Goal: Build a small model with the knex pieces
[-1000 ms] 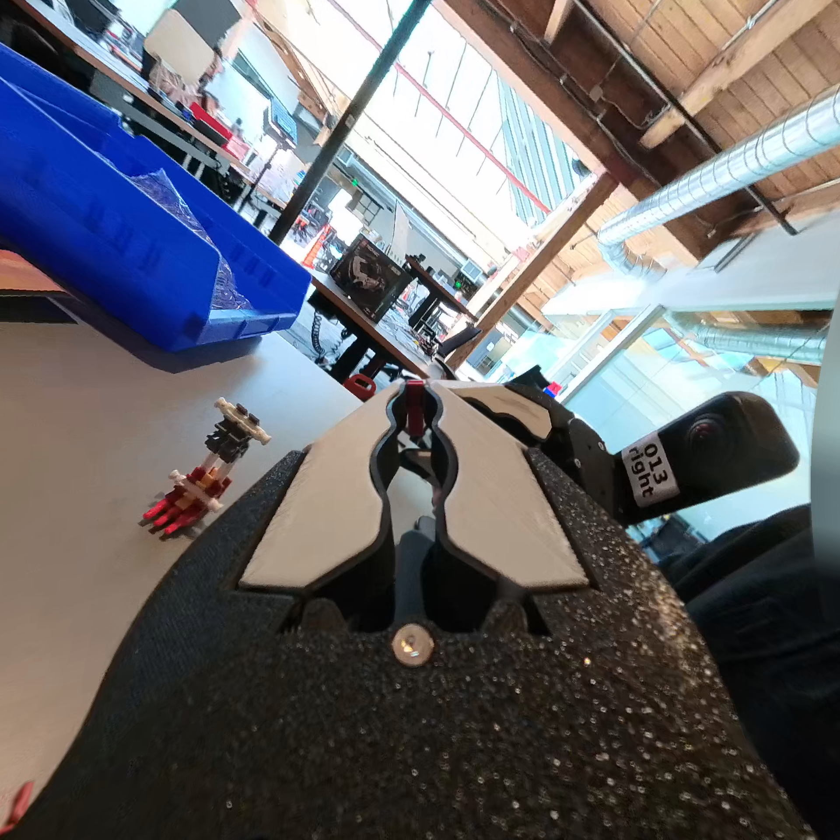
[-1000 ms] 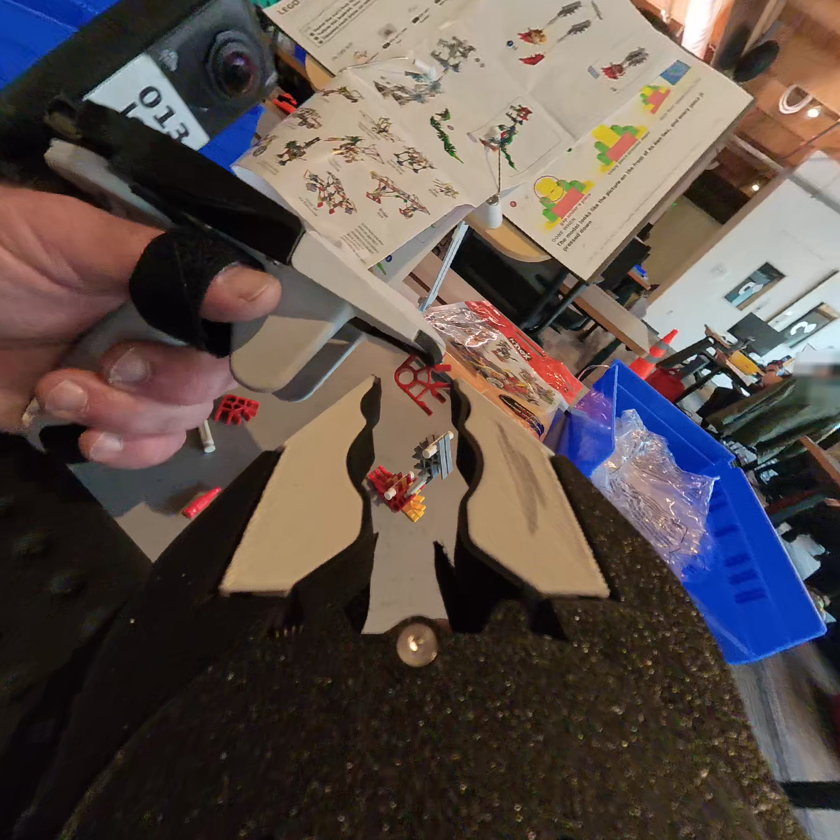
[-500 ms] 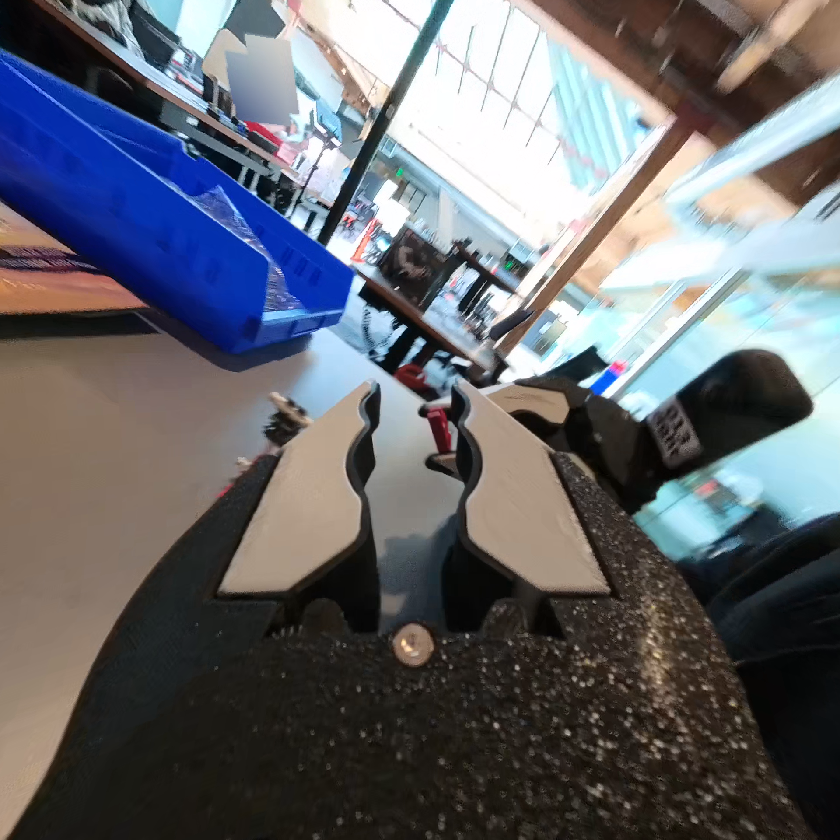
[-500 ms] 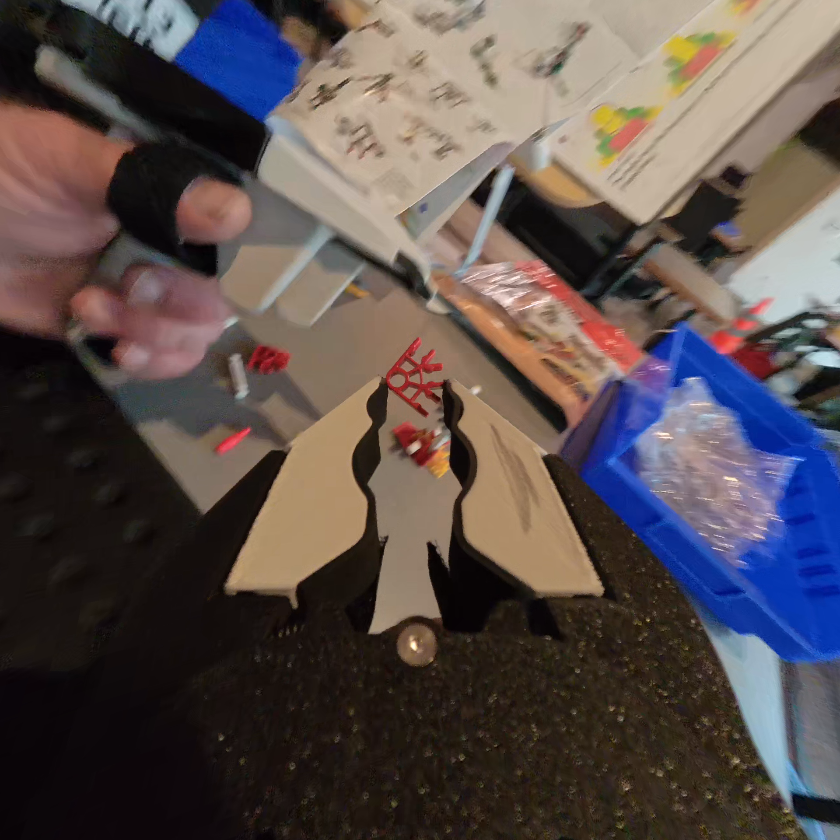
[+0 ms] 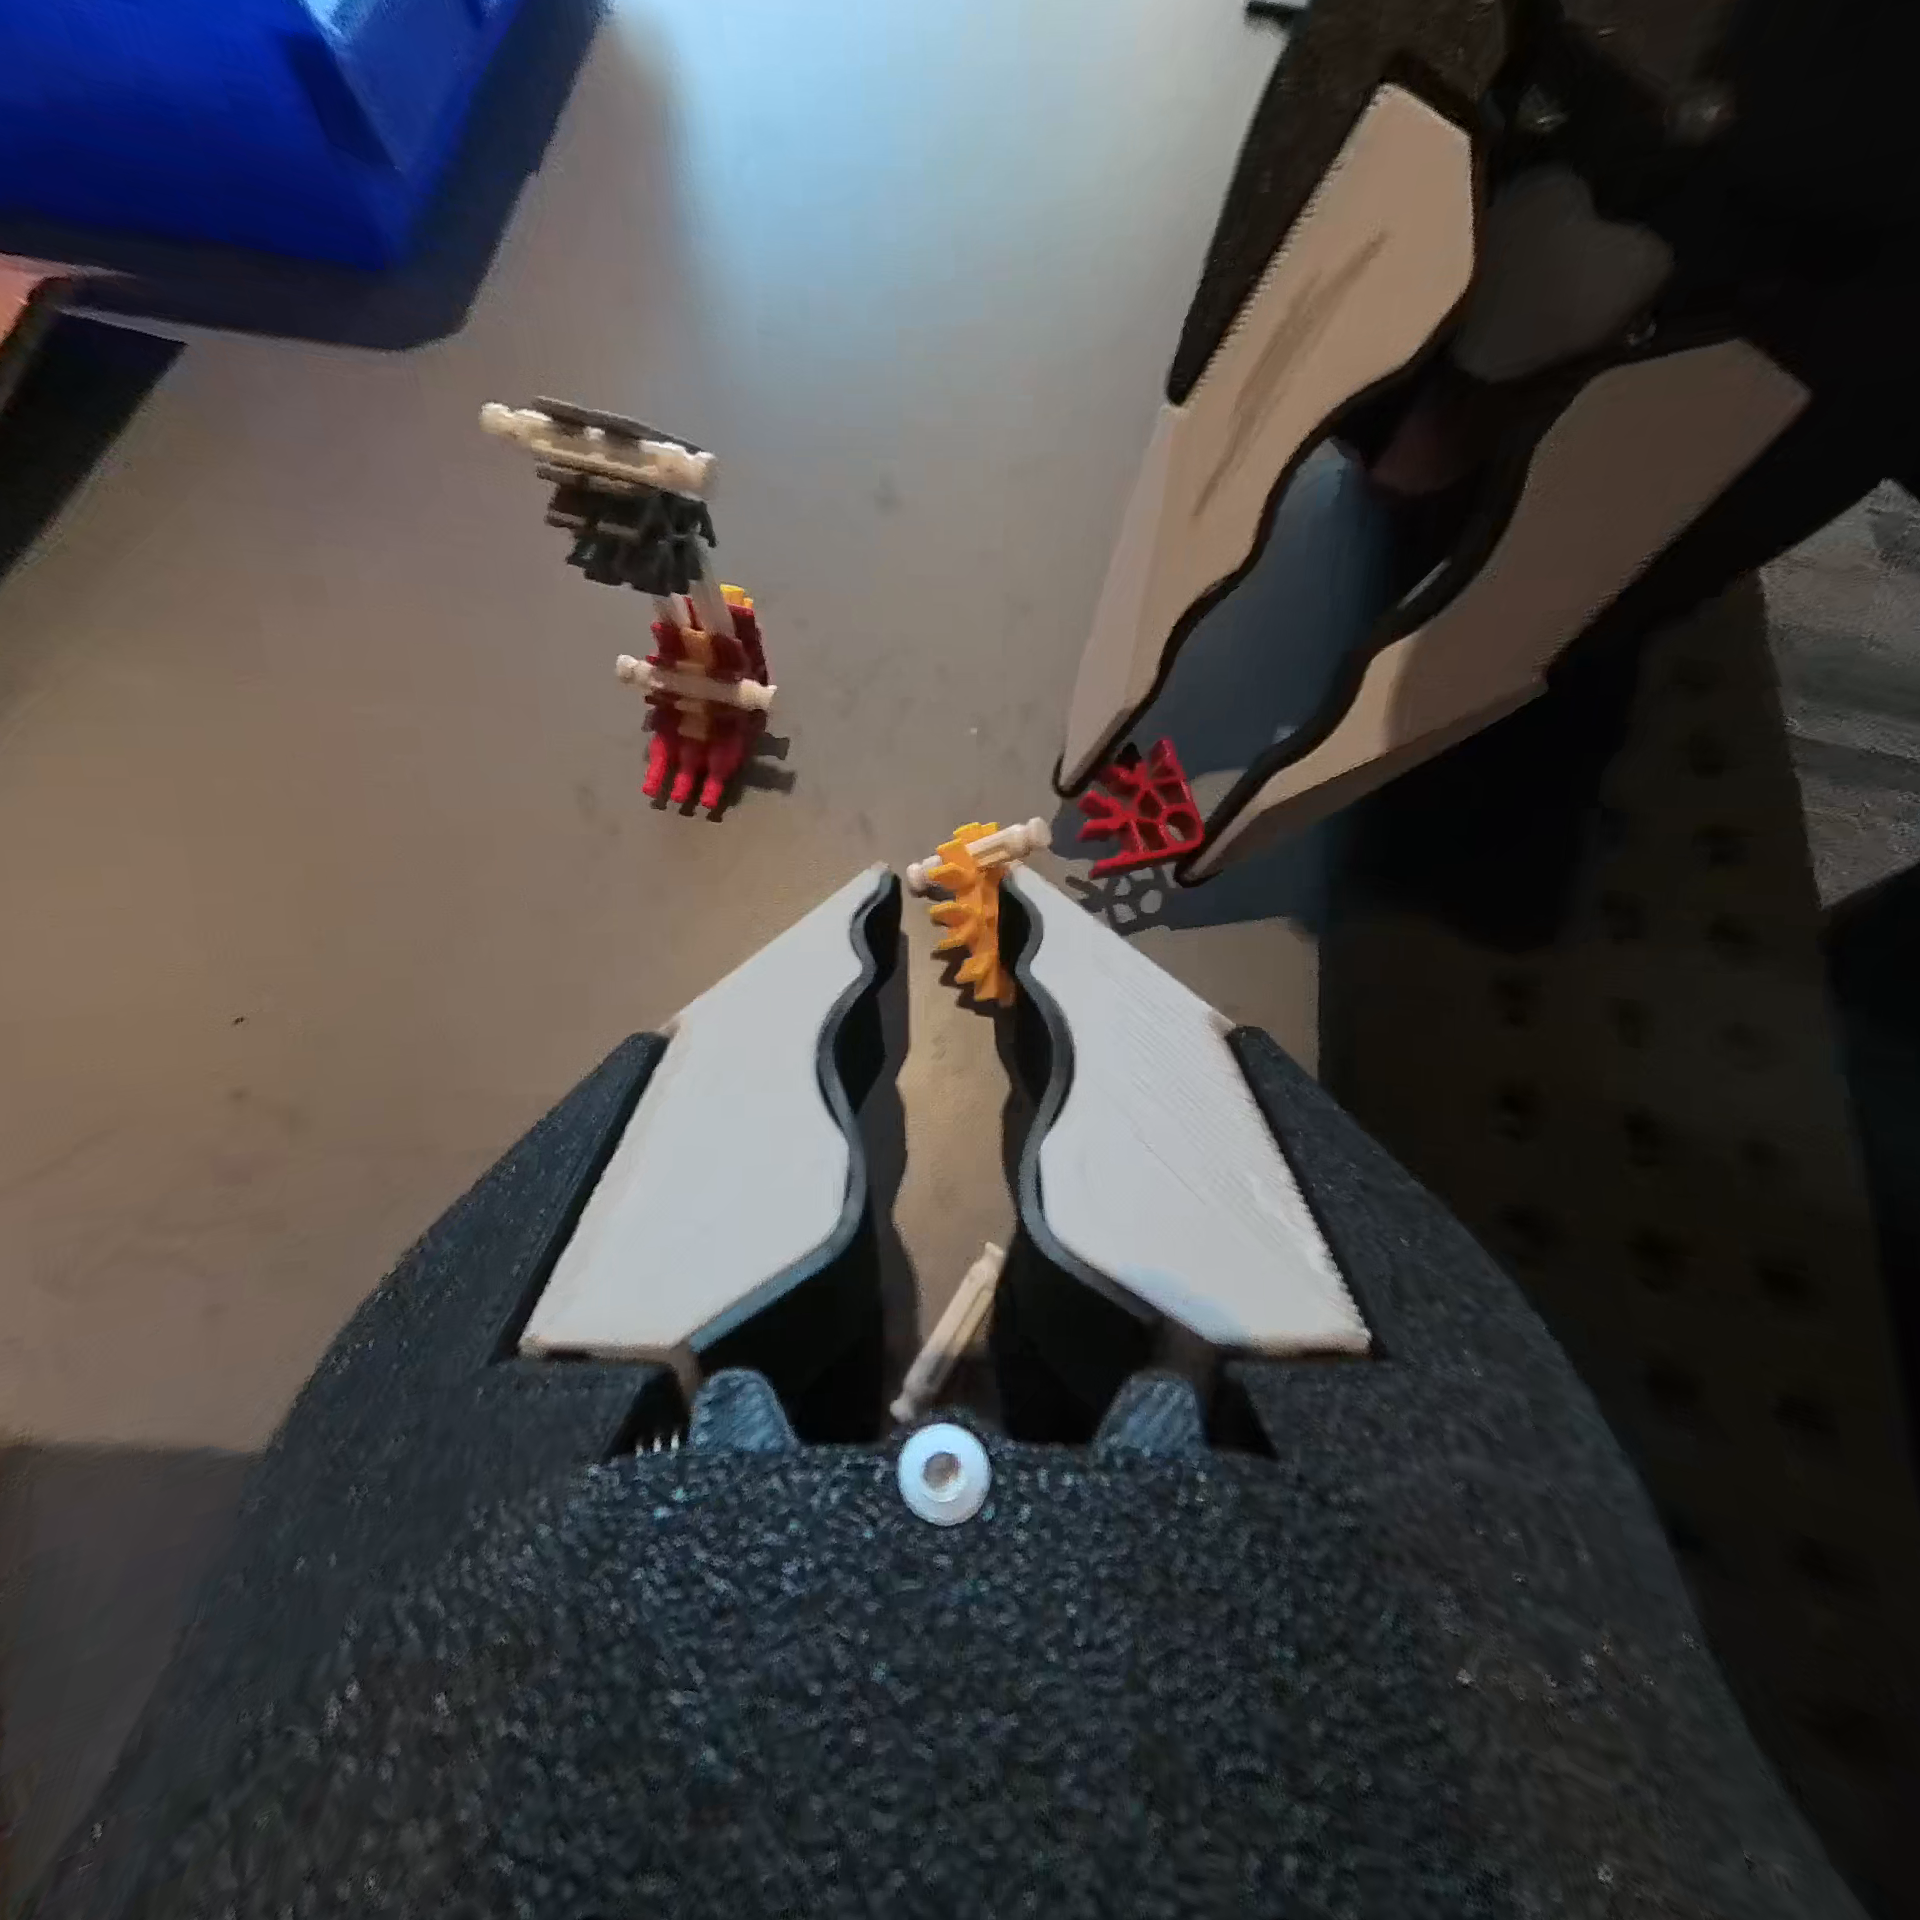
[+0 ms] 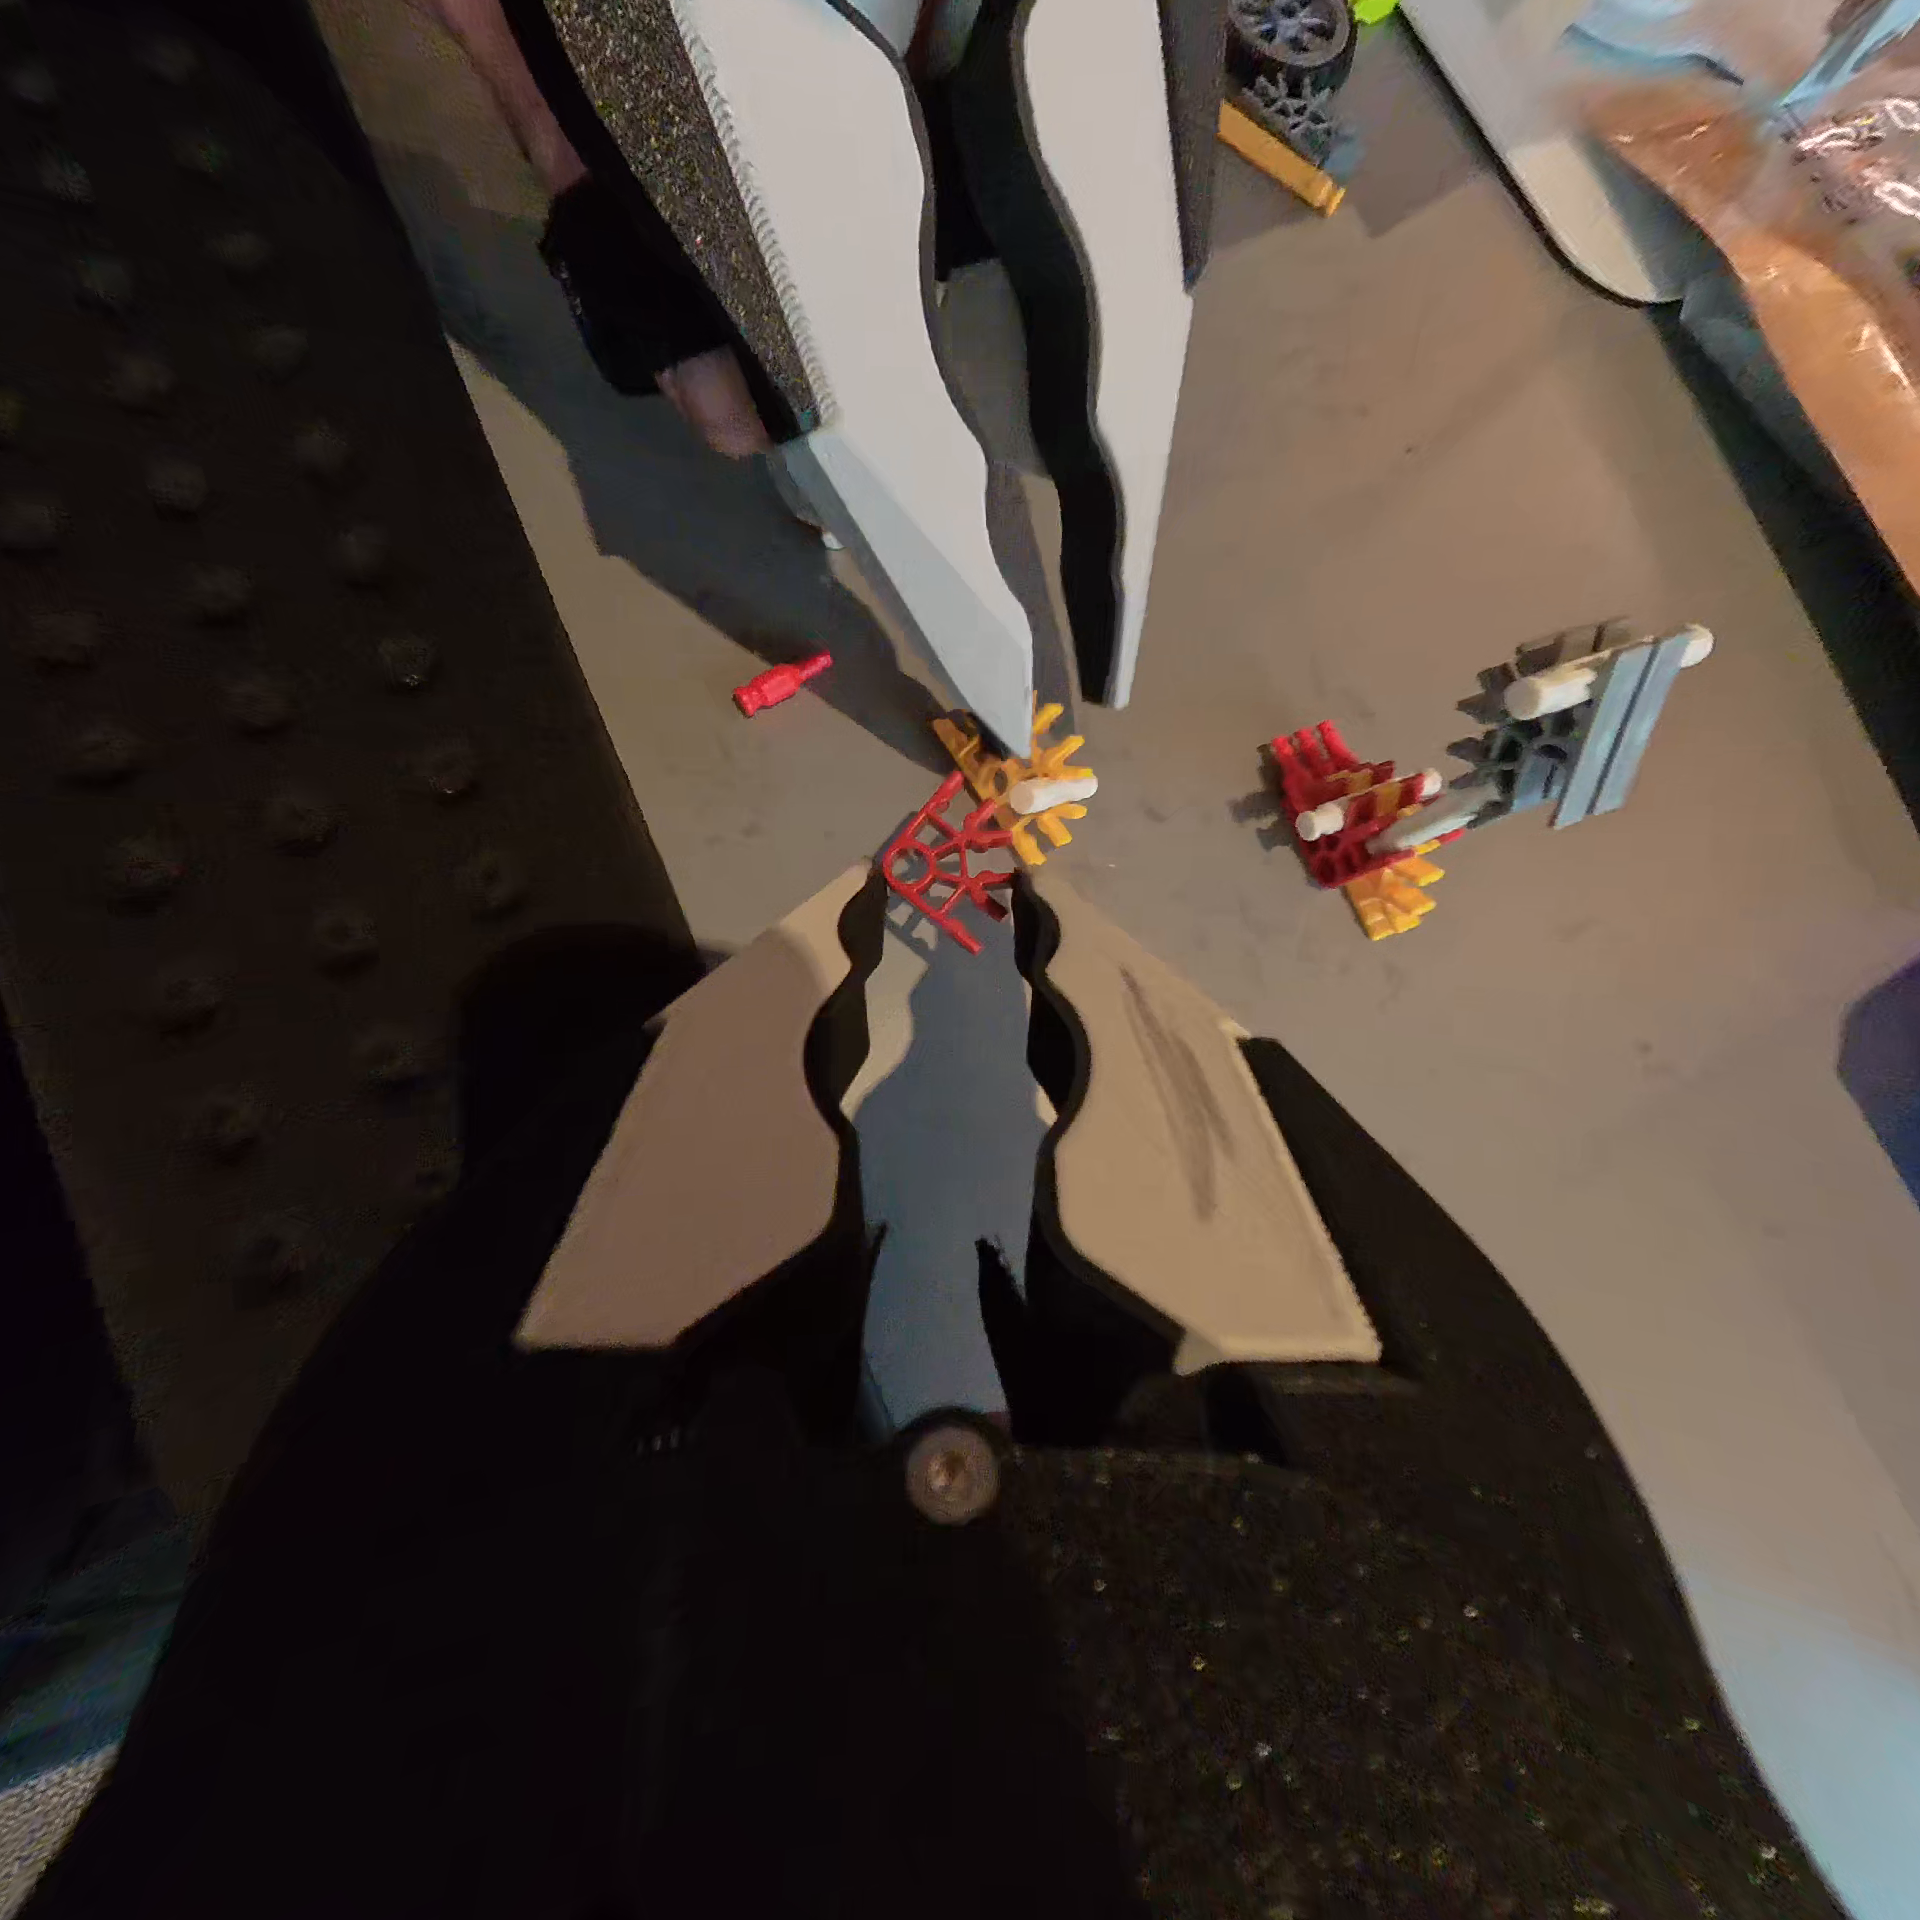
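2 hand-held grippers meet tip to tip over the grey bench (image 5: pixel 312 1039). Left hand-held gripper (image 5: pixel 948 883) pinches an orange connector (image 5: pixel 966 925); right hand-held gripper (image 6: pixel 943 883) pinches a red connector (image 6: pixel 940 868). Small assembled model (image 5: pixel 686 644) stands nearby.

Each gripper (image 5: pixel 948 883) (image 6: pixel 940 883) has a grainy black body, two pale flat fingers (image 5: pixel 717 1143) edged with wavy black pads, and one round screw (image 5: pixel 943 1473).

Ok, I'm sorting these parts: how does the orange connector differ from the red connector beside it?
The orange connector is a rounded, toothed piece with a white rod through it; the red connector is a flat fan shape with no rod. The orange one sits between the left tongs; the red one spans the tips of the right tongs. Both are small spoked plastic pieces, close together.
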Action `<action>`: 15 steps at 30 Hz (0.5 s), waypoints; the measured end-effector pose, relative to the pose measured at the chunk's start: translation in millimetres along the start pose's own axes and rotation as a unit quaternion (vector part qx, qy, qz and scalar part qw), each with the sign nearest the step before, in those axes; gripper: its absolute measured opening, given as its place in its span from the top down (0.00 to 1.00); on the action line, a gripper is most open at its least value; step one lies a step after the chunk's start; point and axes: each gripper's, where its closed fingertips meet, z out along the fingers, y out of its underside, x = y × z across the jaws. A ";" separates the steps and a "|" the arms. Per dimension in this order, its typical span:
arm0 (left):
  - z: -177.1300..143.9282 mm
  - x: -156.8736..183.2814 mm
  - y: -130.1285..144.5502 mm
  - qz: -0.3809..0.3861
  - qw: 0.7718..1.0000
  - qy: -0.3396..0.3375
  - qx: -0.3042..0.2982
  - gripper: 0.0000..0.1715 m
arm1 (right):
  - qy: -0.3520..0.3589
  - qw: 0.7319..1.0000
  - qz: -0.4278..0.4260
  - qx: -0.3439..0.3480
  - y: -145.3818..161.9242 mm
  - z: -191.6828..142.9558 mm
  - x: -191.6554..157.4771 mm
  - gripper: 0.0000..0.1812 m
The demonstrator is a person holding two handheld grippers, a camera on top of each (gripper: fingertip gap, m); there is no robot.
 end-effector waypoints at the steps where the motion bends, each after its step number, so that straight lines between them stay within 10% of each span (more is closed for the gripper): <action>1: 1.7 1.1 1.2 -0.001 1.000 0.005 -0.005 0.91 | 0.002 1.000 -0.003 -0.001 -0.3 1.8 1.7 0.87; 15: -4.6 -7.6 -4.7 -0.088 0.993 0.075 0.024 0.91 | -0.003 0.999 -0.035 0.005 -2.4 20.4 13.0 0.87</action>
